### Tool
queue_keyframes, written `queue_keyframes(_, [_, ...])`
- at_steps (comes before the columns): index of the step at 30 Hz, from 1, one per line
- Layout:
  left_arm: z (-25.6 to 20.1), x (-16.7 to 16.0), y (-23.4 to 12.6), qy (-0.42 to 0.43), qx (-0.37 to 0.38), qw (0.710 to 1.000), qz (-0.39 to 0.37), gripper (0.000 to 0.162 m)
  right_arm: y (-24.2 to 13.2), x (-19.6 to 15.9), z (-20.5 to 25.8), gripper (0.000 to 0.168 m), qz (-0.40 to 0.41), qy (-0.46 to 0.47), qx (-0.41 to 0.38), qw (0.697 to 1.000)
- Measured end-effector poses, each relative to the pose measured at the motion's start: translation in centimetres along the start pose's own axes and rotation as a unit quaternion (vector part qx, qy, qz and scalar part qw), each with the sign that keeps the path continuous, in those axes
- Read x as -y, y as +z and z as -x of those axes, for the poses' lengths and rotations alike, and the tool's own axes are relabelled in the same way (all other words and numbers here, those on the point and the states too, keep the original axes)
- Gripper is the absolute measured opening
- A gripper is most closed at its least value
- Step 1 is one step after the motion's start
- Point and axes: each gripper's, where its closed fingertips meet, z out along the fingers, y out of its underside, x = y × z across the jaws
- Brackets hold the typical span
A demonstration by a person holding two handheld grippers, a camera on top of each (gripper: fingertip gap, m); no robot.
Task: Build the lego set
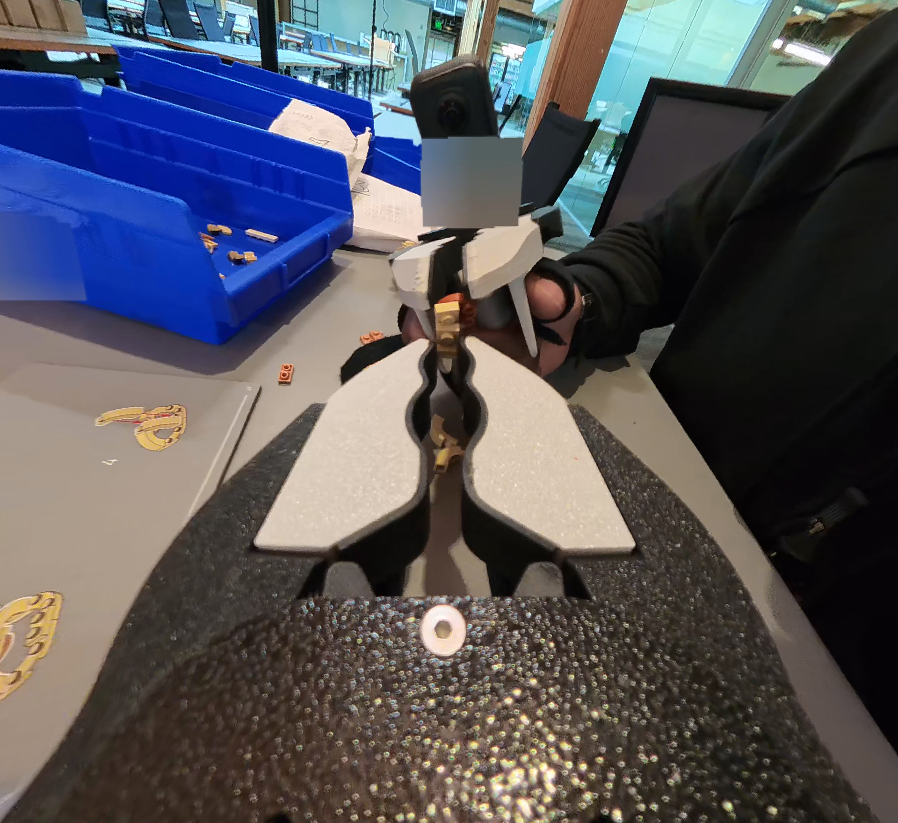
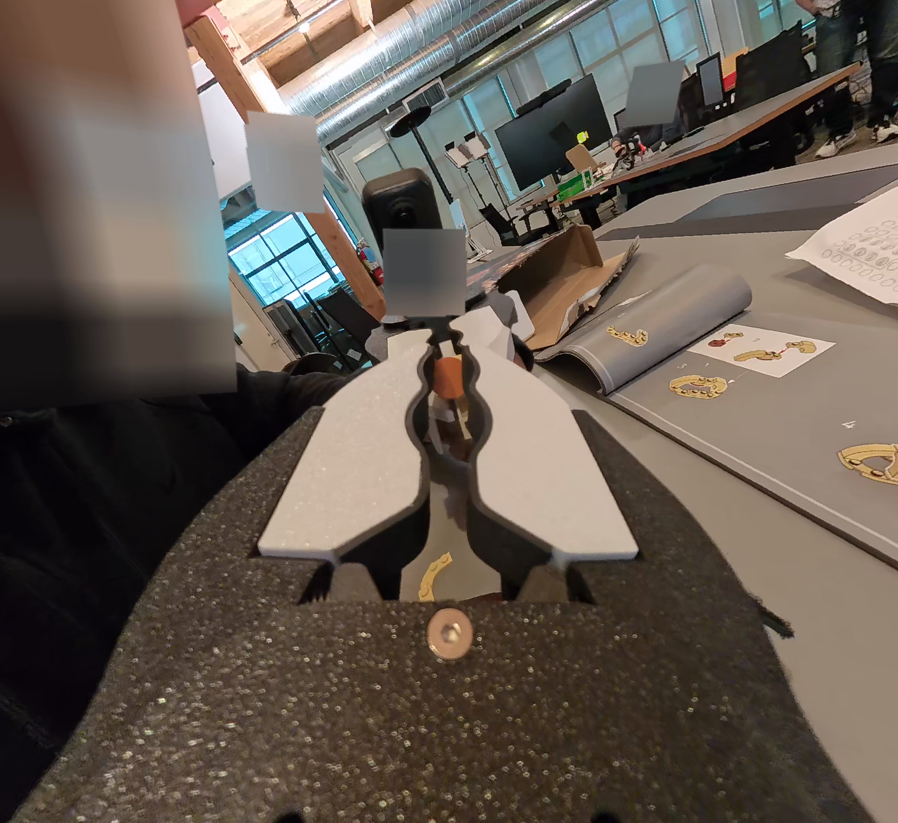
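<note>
**Two Grippers Met Over a Small Tan Piece**

In the centre of the left wrist view, the left gripper (image 1: 447, 352) was clenched on the lower end of a tan plate (image 1: 446, 328), a narrow studded strip standing nearly upright with its long axis running top to bottom of the frame and its studs facing the camera. Directly beyond it the right gripper (image 1: 449, 294) faced back toward the lens, its jaws drawn in around a reddish-brown piece (image 1: 461, 306) that sat touching the top of the strip. In the right wrist view the same gripper (image 2: 444, 357) held a round orange-brown piece (image 2: 448, 376) between its tips, well above the desk (image 2: 729, 474).

The step in hand looked like joining these two parts in mid-air. The next move probably called for aligning studs squarely and pressing the two together without letting the thin strip twist in its narrow hold.

More tan parts (image 1: 444, 447) lay on the desk below the left jaws, and a curved tan plate (image 2: 434, 576) showed low in the right wrist view. A small orange plate (image 1: 285, 374) rested left of centre, near the open instruction booklet (image 1: 121, 459) at lower left. A blue bin (image 1: 272, 274) at mid left held loose tan pieces (image 1: 238, 243).
</note>
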Motion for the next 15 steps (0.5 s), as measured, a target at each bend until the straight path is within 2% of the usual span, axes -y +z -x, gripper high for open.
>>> queue_keyframes(6, [0.05, 0.35, 0.19, -0.062, -0.017, 0.997, -0.040, 0.007, 0.05, 0.40, -0.21, 0.009, -0.019, 0.038, -0.007, 0.999])
queue_keyframes(15, [0.10, 0.70, 0.26, -0.086, -0.012, 0.995, -0.058, 0.007, 0.02, 0.72, -0.24, 0.010, -0.040, 0.063, -0.012, 0.997])
